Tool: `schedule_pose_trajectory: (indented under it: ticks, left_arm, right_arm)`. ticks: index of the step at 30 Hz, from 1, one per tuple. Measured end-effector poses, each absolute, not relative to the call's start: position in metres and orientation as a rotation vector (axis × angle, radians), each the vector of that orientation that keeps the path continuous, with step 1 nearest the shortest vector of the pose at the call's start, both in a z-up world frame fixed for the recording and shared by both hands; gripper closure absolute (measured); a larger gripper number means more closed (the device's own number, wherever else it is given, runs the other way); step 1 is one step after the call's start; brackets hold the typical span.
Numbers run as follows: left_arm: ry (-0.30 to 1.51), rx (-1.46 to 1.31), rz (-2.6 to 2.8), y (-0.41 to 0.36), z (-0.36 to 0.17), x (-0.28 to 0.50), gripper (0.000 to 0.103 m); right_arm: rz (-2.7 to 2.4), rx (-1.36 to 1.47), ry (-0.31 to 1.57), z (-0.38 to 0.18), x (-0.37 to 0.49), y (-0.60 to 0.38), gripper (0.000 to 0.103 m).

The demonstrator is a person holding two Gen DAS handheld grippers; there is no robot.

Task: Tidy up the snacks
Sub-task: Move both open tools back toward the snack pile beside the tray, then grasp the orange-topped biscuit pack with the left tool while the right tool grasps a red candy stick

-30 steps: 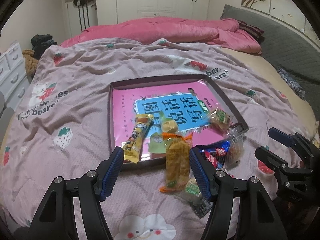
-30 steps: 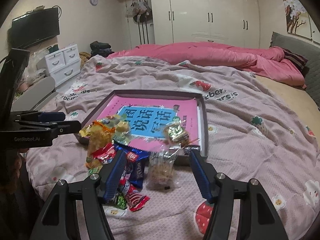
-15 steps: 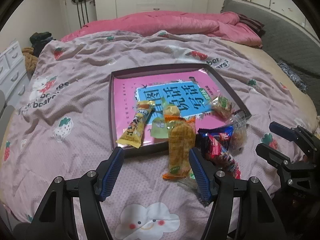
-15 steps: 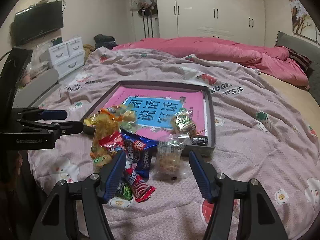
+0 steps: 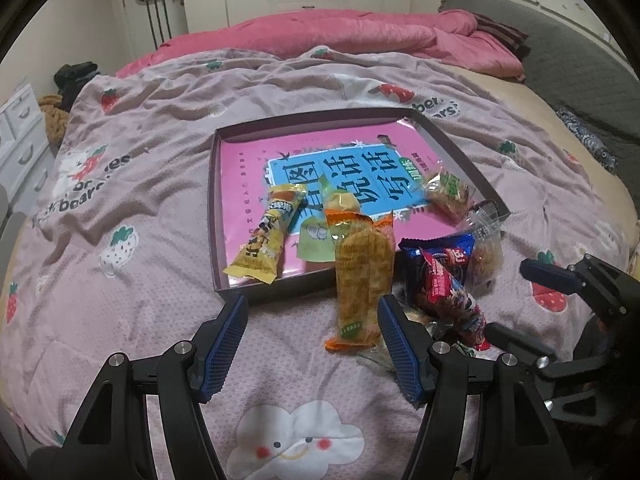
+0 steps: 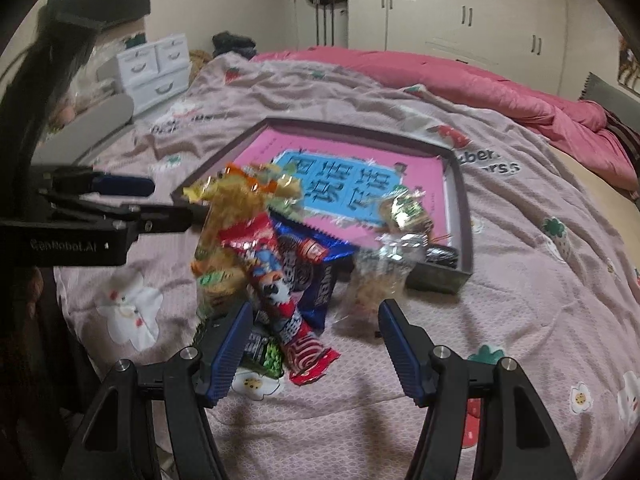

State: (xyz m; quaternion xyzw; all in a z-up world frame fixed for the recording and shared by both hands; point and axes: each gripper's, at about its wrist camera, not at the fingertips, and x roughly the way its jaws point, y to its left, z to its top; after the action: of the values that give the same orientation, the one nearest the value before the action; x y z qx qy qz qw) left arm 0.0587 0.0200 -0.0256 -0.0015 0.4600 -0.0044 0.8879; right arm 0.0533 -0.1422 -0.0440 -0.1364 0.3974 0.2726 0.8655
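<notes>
On the left, a wide stretch of bare quilt (image 5: 132, 184) is being left free beside the shallow tray (image 5: 214, 216); the left gripper (image 5: 312, 344) is being held spread apart above the quilt, with nothing between its pads; a yellow packet (image 5: 268, 240) is lying inside the tray's near left corner; an orange packet (image 5: 362, 276) is being draped over the tray's near edge; red and blue packets (image 5: 444, 276) are piled just beyond that edge; the right gripper (image 6: 312, 344) is being held spread apart over the pile's near side, gripping nothing.
</notes>
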Motion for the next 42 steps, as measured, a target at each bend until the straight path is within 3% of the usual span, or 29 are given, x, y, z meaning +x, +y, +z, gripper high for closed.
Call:
schedule_pose_trajectory:
  ticks: [10, 16, 26, 42]
  left_arm:
    - [0.985, -0.008, -0.029, 0.016, -0.038, 0.066, 0.034]
    - [0.997, -0.028, -0.047, 0.014, -0.045, 0.071, 0.034]
    - [1.021, -0.064, -0.063, 0.010, -0.056, 0.080, 0.034]
    - [1.056, -0.162, -0.075, 0.008, -0.075, 0.100, 0.034]
  right_arm:
    - [0.575, -0.353, 0.867, -0.065, 0.060, -0.126, 0.039]
    - [0.592, -0.365, 0.862, -0.072, 0.063, -0.119, 0.048]
    - [0.607, -0.327, 0.879, -0.073, 0.069, -0.126, 0.081]
    - [0.608, -0.188, 0.855, -0.055, 0.077, -0.150, 0.084]
